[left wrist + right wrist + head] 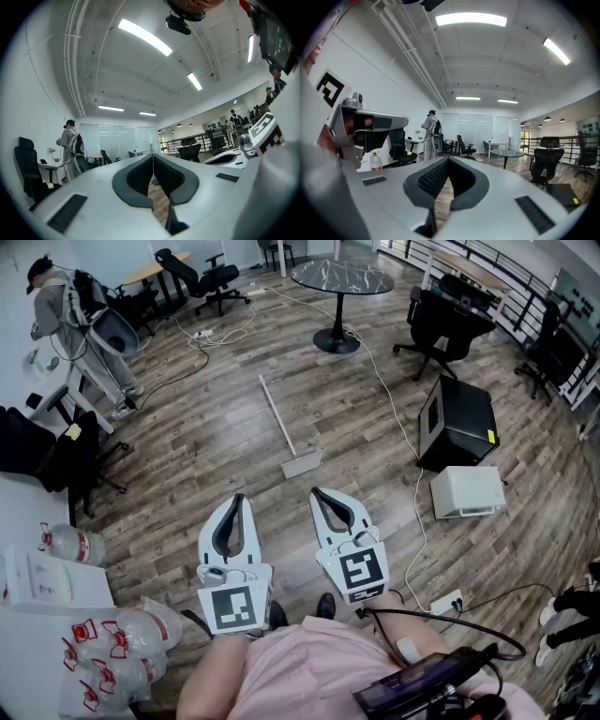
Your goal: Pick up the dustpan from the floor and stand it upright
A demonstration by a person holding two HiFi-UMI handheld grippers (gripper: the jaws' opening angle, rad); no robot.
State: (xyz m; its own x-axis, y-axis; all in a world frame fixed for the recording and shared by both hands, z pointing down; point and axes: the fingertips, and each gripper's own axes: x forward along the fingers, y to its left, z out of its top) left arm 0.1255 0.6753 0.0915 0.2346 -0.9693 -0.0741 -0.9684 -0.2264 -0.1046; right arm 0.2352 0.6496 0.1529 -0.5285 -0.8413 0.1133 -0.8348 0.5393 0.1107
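Dustpan (302, 464) lying flat on wood floor (216, 437), long handle pointing away, left tongs (237, 501) and right tongs (319, 493) both closed on nothing, side by side, near it.

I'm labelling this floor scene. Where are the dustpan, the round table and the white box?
dustpan (301, 464), head view, on its pan.
round table (342, 277), head view, on its dark top.
white box (466, 491), head view, on its upper face.
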